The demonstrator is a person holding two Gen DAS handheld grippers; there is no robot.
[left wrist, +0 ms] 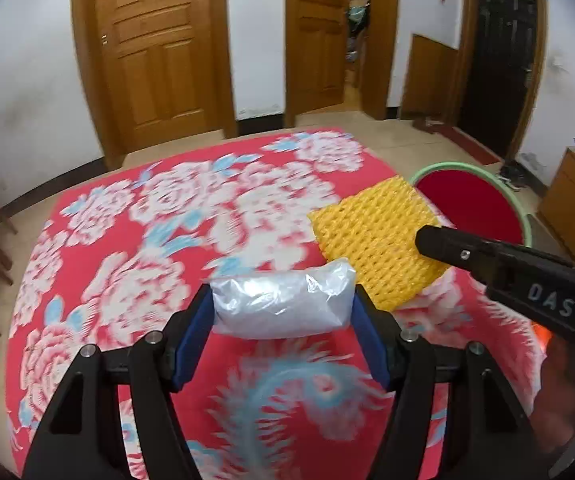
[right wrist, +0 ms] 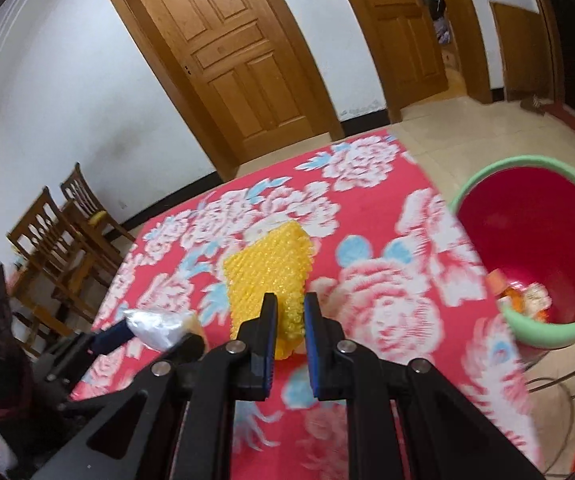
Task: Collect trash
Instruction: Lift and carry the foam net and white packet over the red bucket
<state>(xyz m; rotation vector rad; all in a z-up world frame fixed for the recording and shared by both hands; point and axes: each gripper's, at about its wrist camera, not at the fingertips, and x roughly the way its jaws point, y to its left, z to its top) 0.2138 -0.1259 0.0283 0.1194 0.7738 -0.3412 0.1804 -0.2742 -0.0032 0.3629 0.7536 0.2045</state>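
Note:
My left gripper (left wrist: 283, 300) is shut on a clear plastic bag (left wrist: 281, 304) that spans the gap between its blue pads, held above the red floral cloth (left wrist: 159, 240). My right gripper (right wrist: 289, 304) is shut on one edge of a yellow foam net sheet (right wrist: 269, 272), also lifted off the cloth. The left wrist view shows that yellow sheet (left wrist: 375, 236) just right of the bag, with the right gripper's finger (left wrist: 487, 256) on its near corner. The right wrist view shows the left gripper (right wrist: 155, 330) and the bag (right wrist: 159, 328) at lower left.
A red bin with a green rim (right wrist: 483, 188) stands on the floor right of the table, with orange and white wrappers (right wrist: 527, 296) inside; the bin's rim (left wrist: 447, 168) shows behind the yellow sheet. Wooden chairs (right wrist: 63, 236) stand at the left. Cables (right wrist: 559, 388) lie on the floor.

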